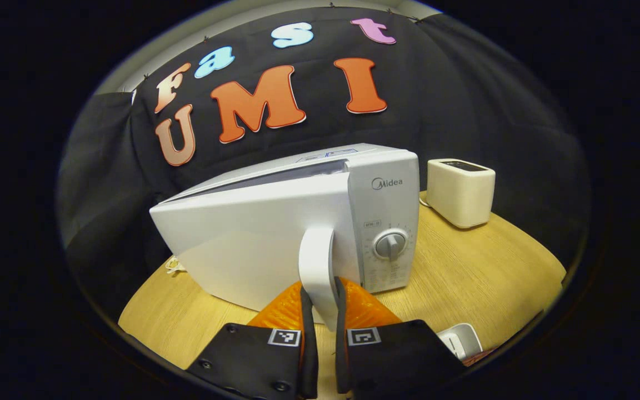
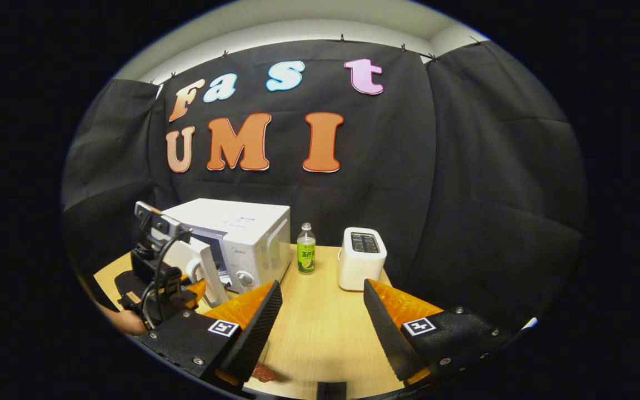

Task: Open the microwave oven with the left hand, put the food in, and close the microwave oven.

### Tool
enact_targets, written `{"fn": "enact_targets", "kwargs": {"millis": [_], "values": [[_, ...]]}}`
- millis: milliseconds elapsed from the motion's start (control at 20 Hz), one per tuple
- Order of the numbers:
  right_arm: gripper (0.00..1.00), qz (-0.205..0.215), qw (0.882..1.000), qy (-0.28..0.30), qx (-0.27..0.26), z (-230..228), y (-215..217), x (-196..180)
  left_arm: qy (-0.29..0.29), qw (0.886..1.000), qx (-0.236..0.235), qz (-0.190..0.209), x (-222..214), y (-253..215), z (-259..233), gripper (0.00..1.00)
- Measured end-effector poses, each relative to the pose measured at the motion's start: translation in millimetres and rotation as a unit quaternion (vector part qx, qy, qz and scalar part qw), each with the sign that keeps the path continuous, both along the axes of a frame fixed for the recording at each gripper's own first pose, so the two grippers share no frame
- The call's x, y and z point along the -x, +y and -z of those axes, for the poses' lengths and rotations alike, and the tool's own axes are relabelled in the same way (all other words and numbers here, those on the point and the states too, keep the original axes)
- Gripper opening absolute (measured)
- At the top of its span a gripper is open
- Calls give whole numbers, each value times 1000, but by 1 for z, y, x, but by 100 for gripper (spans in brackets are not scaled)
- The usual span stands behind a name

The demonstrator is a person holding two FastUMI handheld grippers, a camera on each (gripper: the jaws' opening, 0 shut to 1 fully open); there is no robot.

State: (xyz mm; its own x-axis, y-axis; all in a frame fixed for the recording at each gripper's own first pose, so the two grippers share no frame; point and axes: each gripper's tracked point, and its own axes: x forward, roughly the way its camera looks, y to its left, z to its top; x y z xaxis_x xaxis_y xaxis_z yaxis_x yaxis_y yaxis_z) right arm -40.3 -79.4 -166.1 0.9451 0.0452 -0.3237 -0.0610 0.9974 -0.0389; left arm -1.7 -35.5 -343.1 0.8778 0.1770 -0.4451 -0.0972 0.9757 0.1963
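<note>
- Left claw (image 1: pixel 324 311) is closed on the door handle (image 1: pixel 318 261), so the microwave (image 1: pixel 298 222) door swings partly open on the counter (image 1: pixel 464 272).
- Right claw (image 2: pixel 320 311) waits wide apart; food (image 2: pixel 264 373) lies below it.

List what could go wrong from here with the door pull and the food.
1. The left gripper grips only the lower end of the door handle; it might slip off as the door swings.
2. The microwave could slide on the smooth table.
3. The right gripper is open and empty, so the food isn't ready.
</note>
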Motion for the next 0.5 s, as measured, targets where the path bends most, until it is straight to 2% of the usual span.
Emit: {"fn": "enact_targets", "kwargs": {"millis": [350,500], "values": [[92,-39,998,33,-24,35,35,-6,24,999,-18,-41,94,59,-13,16],[92,-34,999,35,-21,38,50,-3,32,998,-25,-49,126,92,-17,16]]}}
